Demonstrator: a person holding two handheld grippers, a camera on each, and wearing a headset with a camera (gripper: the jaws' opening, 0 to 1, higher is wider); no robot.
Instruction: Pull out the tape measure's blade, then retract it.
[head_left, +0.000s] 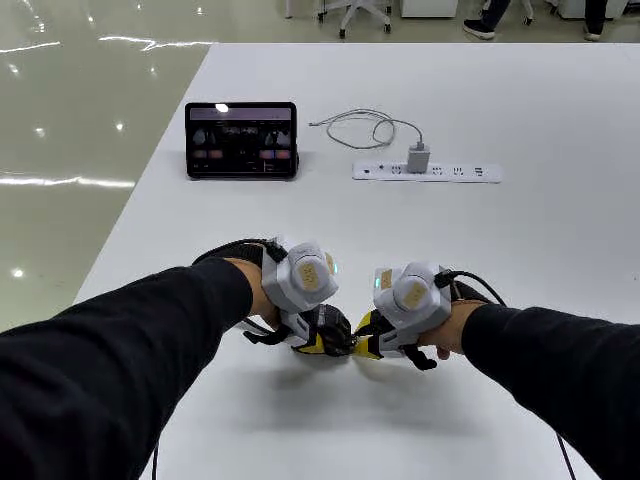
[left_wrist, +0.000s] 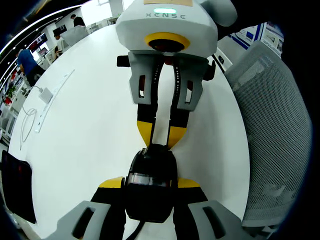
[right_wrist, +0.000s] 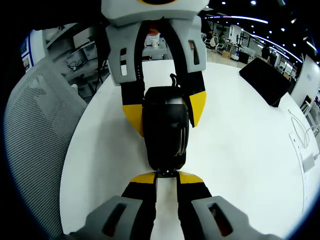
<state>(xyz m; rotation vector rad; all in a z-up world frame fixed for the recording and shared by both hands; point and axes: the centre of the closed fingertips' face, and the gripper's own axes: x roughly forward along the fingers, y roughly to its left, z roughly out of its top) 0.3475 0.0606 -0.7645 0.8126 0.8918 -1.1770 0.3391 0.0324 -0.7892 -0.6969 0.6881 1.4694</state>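
**Between the left gripper's (left_wrist: 150, 182) jaws: tape measure held, blade not yet out**

Clamped between those jaws sits the black, rounded plastic tape measure (left_wrist: 150, 197), over the white tabletop (left_wrist: 90, 130). Directly ahead, the right gripper (right_wrist: 167, 178) faces it, jaws drawn narrow at the case's front edge; whether they pinch the blade's hook cannot be told. No blade shows, so the pull appears about to begin. It calls for a firm hold on the hook, then a straight draw away while the left steadies. Beyond both lie a dark tablet (head_left: 241, 139) and a white power strip (head_left: 427, 172).
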